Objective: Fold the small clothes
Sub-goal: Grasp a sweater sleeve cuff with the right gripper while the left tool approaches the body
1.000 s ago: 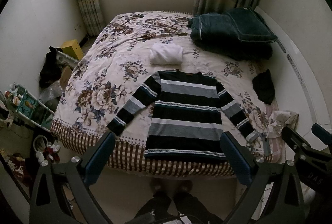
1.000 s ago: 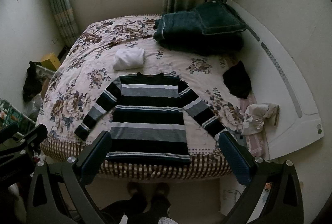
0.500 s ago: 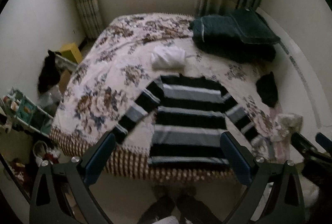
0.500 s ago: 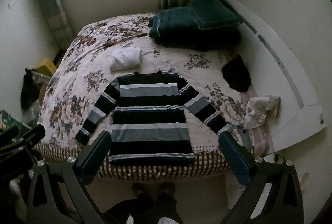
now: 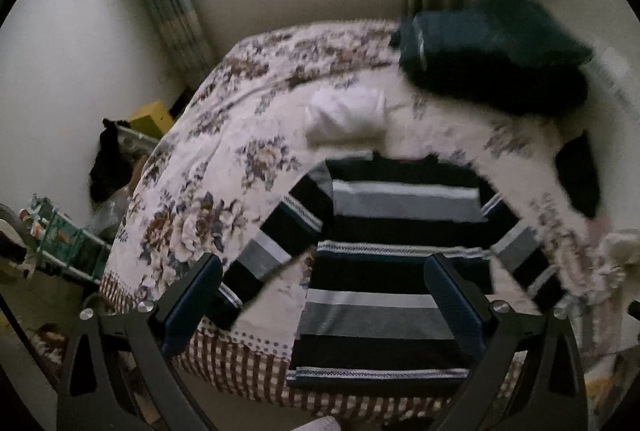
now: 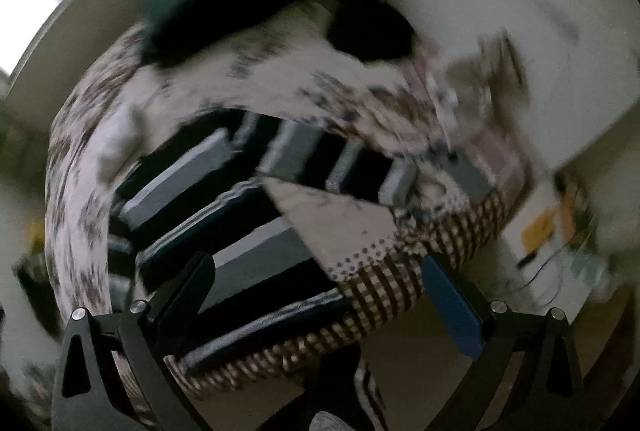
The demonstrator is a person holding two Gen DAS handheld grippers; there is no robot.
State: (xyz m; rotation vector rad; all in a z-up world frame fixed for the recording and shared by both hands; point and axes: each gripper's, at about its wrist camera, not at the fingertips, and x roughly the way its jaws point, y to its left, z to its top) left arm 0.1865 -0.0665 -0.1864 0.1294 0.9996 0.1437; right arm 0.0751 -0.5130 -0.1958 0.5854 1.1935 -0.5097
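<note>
Left claw (image 5: 320,301): wide open, holding nothing and touching nothing. It hangs in the air above the near end of the bed.
Left claw fingers (image 5: 452,305): two blue pads set far apart, with the striped sweater showing between them.
Right claw (image 6: 320,305): wide open too, with nothing in it. It is tilted to one side, so its picture is slanted and very blurry.
Right claw fingers (image 6: 450,307): far apart, over the near corner of the bed, not touching the cloth.
Striped sweater (image 5: 396,259): lies flat on the bed just ahead of both claws, with black, grey and white stripes. Its sleeves spread out to each side and its bottom edge is at the near edge of the bed.
Sweater sleeve (image 5: 276,243): slants down to the left, with its cuff close to the left finger of the left claw.
Bed (image 5: 208,191): has a flower cover, with a checked border along the edge nearest the claws.
White folded cloth (image 5: 346,115): sits on the bed just past the sweater's collar.
Dark blanket pile (image 5: 492,51): far from the claws, at the back right of the bed.
Small black cloth (image 5: 580,175): off to the right, past the sweater's right sleeve.
</note>
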